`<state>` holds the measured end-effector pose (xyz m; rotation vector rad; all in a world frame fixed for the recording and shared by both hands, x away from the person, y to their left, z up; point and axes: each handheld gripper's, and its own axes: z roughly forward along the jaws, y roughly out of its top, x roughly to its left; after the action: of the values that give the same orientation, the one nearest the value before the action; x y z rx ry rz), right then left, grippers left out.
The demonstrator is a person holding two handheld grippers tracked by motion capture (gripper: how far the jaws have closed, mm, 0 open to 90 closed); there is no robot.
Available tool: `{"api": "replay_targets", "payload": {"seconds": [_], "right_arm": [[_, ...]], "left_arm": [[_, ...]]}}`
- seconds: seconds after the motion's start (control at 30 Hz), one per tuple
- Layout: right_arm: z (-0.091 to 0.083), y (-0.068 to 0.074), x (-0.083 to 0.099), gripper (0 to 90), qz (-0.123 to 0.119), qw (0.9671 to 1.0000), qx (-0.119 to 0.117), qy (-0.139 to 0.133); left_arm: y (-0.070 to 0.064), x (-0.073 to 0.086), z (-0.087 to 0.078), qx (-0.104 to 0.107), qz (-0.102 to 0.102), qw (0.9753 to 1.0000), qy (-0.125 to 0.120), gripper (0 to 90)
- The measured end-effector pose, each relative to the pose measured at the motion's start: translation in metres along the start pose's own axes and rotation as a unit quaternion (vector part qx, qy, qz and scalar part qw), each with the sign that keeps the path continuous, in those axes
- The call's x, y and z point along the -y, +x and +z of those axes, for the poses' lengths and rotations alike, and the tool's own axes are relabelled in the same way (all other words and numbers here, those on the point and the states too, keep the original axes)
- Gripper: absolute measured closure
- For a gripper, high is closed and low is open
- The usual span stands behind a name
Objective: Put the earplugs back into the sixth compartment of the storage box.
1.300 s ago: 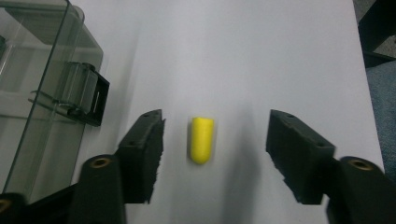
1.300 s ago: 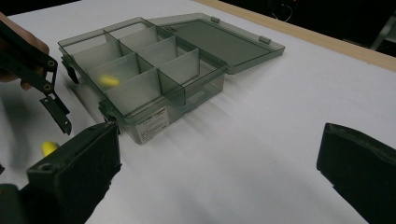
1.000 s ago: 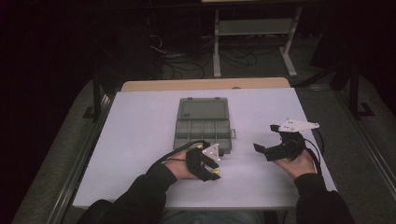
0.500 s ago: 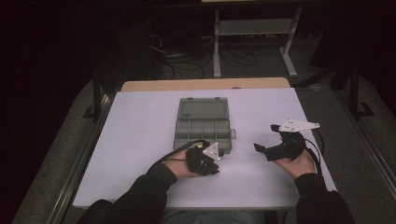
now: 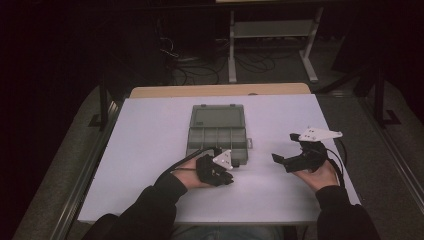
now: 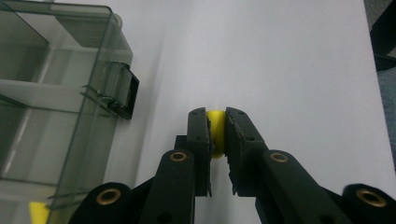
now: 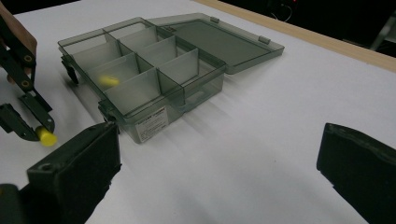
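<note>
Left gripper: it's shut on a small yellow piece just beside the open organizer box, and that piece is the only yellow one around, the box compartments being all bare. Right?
Not quite. The left gripper does clamp the yellow piece beside the open organizer box, but the right gripper view shows a second yellow piece already lying in one compartment.

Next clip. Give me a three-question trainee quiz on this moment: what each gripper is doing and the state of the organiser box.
1. True or false: the left gripper is shut on the small yellow cylindrical piece.
2. The right gripper fingers are: A) wide open, holding nothing; B) shut on the lid; C) shut on a yellow piece.
3. Fill in: the hinged lid of the smoky translucent plastic compartment box lies ____, and a second yellow piece lies in one compartment.

Key: 1 true; 2 A; 3 open.
</note>
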<state>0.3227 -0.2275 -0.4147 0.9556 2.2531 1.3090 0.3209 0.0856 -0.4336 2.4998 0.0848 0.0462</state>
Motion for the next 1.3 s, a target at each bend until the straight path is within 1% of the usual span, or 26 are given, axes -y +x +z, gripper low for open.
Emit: {"api": "replay_targets", "payload": {"seconds": [0.17, 0.33, 0.43, 0.63, 0.7, 0.97, 1.03, 1.13, 1.3], "right_arm": [[0.0, 0.0, 0.0, 0.0, 0.001, 1.0, 0.001, -0.001], [-0.001, 0.0, 0.0, 0.0, 0.001, 1.0, 0.002, -0.003], [-0.001, 0.0, 0.0, 0.0, 0.002, 1.0, 0.002, -0.002], [-0.001, 0.0, 0.0, 0.0, 0.002, 1.0, 0.003, -0.002], [-0.001, 0.0, 0.0, 0.0, 0.002, 1.0, 0.003, -0.002], [-0.001, -0.001, 0.0, 0.0, 0.002, 1.0, 0.002, -0.001], [-0.001, -0.001, 0.0, 0.0, 0.003, 1.0, 0.002, -0.001], [-0.001, -0.001, 0.0, 0.0, 0.003, 1.0, 0.002, -0.001], [0.0, 0.0, 0.0, 0.0, 0.002, 1.0, 0.0, -0.001]], "left_arm": [[0.0, -0.002, -0.008, -0.002, 0.002, 1.0, 0.0, 80.2], [0.0, -0.004, -0.017, -0.01, 0.006, 0.9999, -0.003, 80.1], [0.0, -0.005, -0.024, -0.012, 0.004, 0.9999, -0.009, 80.1], [0.002, -0.007, -0.035, -0.019, 0.009, 0.9997, -0.009, 80.1], [0.003, -0.007, -0.037, -0.02, 0.008, 0.9997, -0.011, 80.2], [0.009, -0.01, -0.049, -0.031, 0.01, 0.9994, -0.01, 80.2], [0.01, -0.01, -0.051, -0.034, 0.006, 0.9993, -0.012, 80.1], [0.013, -0.011, -0.056, -0.04, 0.007, 0.9991, -0.014, 80.1], [0.02, -0.009, -0.065, -0.048, 0.0, 0.9987, -0.015, 80.1]]}}
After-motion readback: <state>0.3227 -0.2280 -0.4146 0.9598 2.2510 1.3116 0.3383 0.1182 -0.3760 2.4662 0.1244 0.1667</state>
